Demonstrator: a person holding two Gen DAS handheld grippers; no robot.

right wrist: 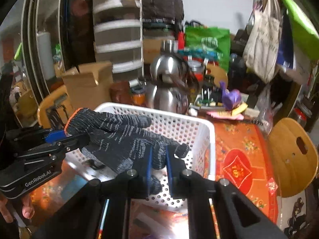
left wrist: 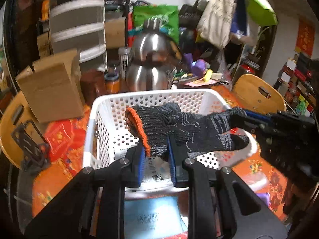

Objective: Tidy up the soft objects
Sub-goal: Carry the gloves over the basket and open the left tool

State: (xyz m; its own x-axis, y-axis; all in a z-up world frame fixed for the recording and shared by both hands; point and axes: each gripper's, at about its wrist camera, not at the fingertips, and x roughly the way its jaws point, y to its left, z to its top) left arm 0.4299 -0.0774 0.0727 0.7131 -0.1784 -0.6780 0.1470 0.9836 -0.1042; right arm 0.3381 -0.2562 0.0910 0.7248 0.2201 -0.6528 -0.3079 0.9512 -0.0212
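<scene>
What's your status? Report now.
Left gripper shut on glove cuff, right gripper on its fingers. Glove stretched above white basket. Nothing in the way.

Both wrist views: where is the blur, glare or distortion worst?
Left wrist view: background shelves and kettle smeared by motion blur, glove fairly sharp, fisheye bends the basket rim. Right wrist view: the same background smear, with a washed-out glare patch low between the fingers.
</scene>
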